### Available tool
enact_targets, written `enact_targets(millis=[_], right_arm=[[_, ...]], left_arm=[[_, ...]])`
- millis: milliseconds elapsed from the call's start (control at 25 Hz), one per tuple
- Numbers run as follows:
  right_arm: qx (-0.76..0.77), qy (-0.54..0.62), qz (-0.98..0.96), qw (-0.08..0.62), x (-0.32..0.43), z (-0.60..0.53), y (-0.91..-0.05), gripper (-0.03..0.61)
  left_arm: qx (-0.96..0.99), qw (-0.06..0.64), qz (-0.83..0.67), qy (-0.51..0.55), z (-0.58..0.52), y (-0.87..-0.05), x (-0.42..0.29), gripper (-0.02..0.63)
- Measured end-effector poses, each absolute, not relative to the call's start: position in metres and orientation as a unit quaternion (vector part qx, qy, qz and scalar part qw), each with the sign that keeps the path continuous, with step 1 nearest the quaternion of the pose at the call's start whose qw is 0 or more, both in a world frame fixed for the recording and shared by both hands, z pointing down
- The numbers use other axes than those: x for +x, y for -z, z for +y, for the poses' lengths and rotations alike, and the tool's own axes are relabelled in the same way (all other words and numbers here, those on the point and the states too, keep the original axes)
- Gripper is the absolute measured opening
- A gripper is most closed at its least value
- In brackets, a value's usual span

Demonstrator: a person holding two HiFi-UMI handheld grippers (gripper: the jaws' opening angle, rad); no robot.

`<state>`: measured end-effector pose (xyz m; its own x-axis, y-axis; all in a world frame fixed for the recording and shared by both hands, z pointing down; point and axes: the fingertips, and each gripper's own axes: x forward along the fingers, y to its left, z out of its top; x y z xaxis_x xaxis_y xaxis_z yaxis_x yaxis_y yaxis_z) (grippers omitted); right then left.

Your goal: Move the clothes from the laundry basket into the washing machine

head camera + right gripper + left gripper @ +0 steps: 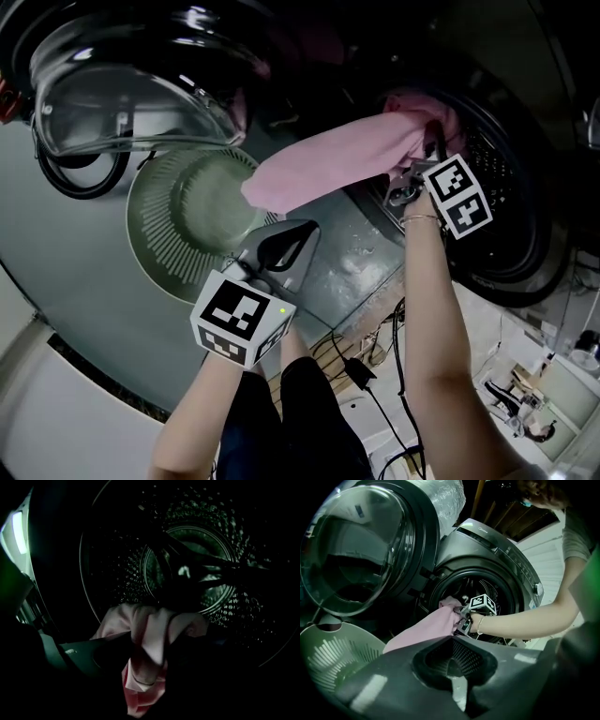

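Right tongs [149, 641] pinching pink garment [328, 159] at washer drum [506, 187]. It looks soft, light and floppy, tail trailing; I'd regrip mid-length. Left tongs [298, 234] closed, empty.

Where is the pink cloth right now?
In the head view, the pink cloth sits upper right, caught in the right tool at the washing machine's open mouth, its tail trailing left toward the laundry basket.
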<state>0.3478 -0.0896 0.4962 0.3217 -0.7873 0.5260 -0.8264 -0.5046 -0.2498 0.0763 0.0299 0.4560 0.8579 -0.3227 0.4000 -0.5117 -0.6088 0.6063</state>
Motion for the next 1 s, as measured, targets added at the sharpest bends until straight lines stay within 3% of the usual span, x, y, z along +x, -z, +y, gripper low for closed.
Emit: enact_targets(millis=[120, 240, 400, 640, 760, 800, 920, 1000], right_arm=[[0.798, -0.334, -0.502, 0.022, 0.344, -0.083, -0.505, 0.330], [0.790, -0.330, -0.517, 0.023, 0.333, -0.068, -0.494, 0.422], [0.763, -0.343, -0.546, 0.050, 0.299, -0.044, -0.500, 0.454], [0.705, -0.378, -0.573, 0.178, 0.253, -0.030, -0.573, 0.486], [0.697, -0.363, -0.572, 0.235, 0.249, -0.037, -0.590, 0.446], [0.703, -0.355, -0.567, 0.243, 0.252, -0.038, -0.590, 0.389], [0.728, -0.338, -0.556, 0.216, 0.265, -0.042, -0.572, 0.133], [0.741, -0.331, -0.556, 0.180, 0.274, -0.047, -0.554, 0.110]], left_arm=[[0.885, 0.380, -0.234, -0.131, 0.033, -0.459, 0.075, 0.006], [0.883, 0.385, -0.236, -0.132, 0.034, -0.459, 0.073, 0.006], [0.877, 0.394, -0.243, -0.130, 0.036, -0.458, 0.071, 0.006], [0.874, 0.401, -0.239, -0.134, 0.046, -0.468, 0.070, 0.006], [0.875, 0.401, -0.235, -0.134, 0.049, -0.473, 0.071, 0.006], [0.876, 0.400, -0.233, -0.134, 0.049, -0.473, 0.071, 0.006], [0.878, 0.396, -0.233, -0.132, 0.049, -0.474, 0.073, 0.006], [0.879, 0.395, -0.233, -0.130, 0.048, -0.473, 0.074, 0.006]])
